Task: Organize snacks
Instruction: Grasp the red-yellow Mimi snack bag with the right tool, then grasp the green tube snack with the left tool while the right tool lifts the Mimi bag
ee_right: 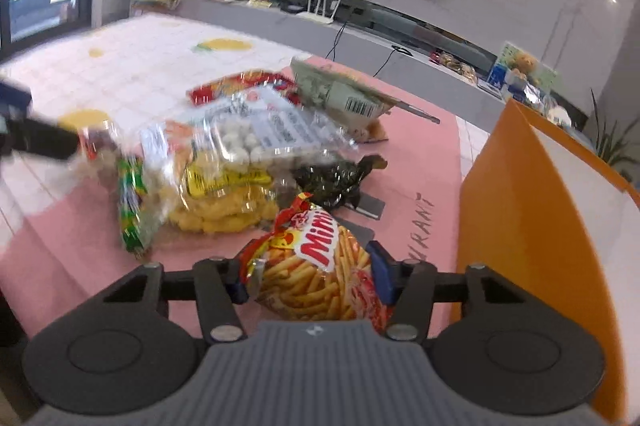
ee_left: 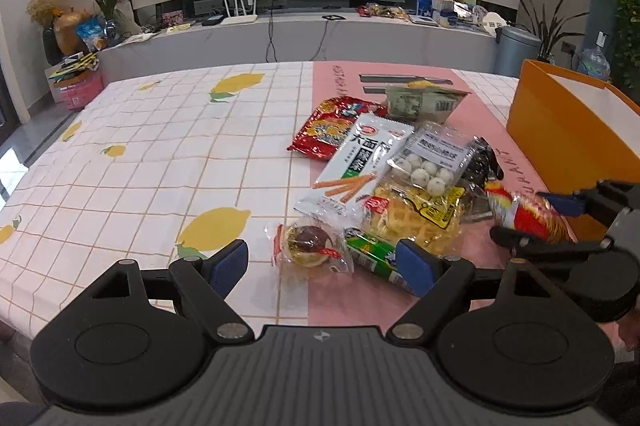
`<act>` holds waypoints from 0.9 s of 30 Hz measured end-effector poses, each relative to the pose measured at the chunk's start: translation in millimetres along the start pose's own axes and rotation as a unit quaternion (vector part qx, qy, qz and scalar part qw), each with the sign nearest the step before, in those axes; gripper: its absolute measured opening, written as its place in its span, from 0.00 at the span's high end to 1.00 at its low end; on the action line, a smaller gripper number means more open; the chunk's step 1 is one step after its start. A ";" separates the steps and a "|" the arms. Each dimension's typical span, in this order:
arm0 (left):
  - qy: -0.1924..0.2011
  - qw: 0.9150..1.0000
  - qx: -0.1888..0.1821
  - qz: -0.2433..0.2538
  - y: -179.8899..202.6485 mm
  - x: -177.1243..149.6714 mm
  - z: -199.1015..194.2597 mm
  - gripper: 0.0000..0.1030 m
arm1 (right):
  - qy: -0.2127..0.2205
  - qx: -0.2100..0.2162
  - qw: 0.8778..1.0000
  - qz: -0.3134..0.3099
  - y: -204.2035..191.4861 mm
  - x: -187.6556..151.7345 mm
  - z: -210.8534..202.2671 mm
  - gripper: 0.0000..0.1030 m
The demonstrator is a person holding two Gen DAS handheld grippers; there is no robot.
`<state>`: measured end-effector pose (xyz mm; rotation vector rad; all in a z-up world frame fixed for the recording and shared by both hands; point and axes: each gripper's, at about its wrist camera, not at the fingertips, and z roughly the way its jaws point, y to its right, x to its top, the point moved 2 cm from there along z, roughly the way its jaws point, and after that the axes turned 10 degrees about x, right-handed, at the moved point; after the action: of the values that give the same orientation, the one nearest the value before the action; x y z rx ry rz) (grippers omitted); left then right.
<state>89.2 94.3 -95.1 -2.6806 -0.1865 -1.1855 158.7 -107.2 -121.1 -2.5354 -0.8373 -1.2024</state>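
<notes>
One red-and-yellow bag of stick snacks (ee_right: 320, 270) sits clamped between the blue pads of the right tongs (ee_right: 310, 276), held just above the pink strip of the bench (ee_right: 80, 258) and close beside the orange box (ee_right: 520, 210), whose open top shows a white inner wall. From the left wrist view the same bag (ee_left: 528, 214) appears at the right edge, pinched in those tongs (ee_left: 548, 222) in front of the box (ee_left: 568, 130).

Next to it lies the heap of remaining snacks: a clear pack of yellow waffles (ee_left: 416, 214), a bag of white balls (ee_left: 428, 162), a white packet printed with orange sticks (ee_left: 356, 166), a red packet (ee_left: 332, 126), a dark crinkled packet (ee_right: 332, 178), a green roll (ee_left: 368, 254) and a small wrapped cake (ee_left: 308, 246).

The left tongs (ee_left: 324, 266) hover spread wide and empty, with the cake and green roll lying between their pads on the bench below.

A lemon-print cloth (ee_left: 160, 154) covers the bench.
</notes>
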 end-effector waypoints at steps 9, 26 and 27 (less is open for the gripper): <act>-0.070 0.985 -0.130 -0.087 -0.8 -1.9 9.0 0.12 | 0.016 0.001 0.999 0.048 3.0 10.1 -17.2 0.49; -0.178 0.969 -0.111 -0.127 22.5 3.1 59.5 0.41 | 0.024 -0.011 0.997 0.068 4.2 14.6 -28.0 0.50; -0.177 0.971 -0.104 -0.123 24.1 4.3 60.9 0.41 | 0.023 -0.015 0.997 0.067 3.5 14.7 -27.8 0.50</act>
<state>140.5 85.4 -135.1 -3.1139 -0.4847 -0.8089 150.2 -115.7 -91.8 -2.5323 -0.6316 -1.2349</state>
